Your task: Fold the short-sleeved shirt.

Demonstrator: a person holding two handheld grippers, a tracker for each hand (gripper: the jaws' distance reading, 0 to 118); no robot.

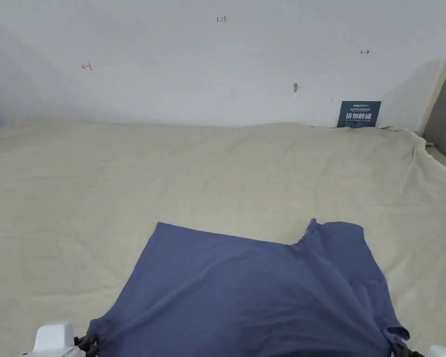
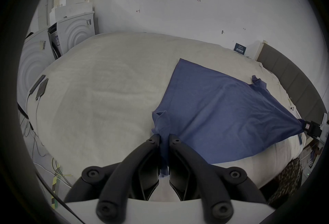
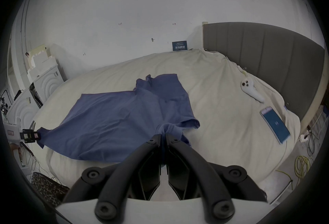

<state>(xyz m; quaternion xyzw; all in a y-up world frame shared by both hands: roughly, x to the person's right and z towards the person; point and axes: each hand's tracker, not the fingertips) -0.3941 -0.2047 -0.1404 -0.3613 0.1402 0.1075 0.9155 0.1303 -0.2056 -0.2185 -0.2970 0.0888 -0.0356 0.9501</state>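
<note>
A blue short-sleeved shirt (image 1: 254, 293) lies spread over the near part of the bed, stretched taut between both grippers. My left gripper (image 2: 164, 139) is shut on a bunched corner of the shirt (image 2: 222, 112) at its near left; it also shows at the bottom left of the head view, left gripper (image 1: 89, 344). My right gripper (image 3: 163, 136) is shut on the near right edge of the shirt (image 3: 115, 117), and it peeks in as the right gripper (image 1: 398, 348) at the bottom right. The far right part of the shirt is folded over and wrinkled.
The bed (image 1: 217, 172) has a cream sheet and runs to a white wall. A grey headboard (image 3: 258, 60) stands on the right. A phone (image 3: 275, 124) and a white controller (image 3: 249, 89) lie on the sheet to the right. White appliances (image 2: 74, 30) and cables stand left of the bed.
</note>
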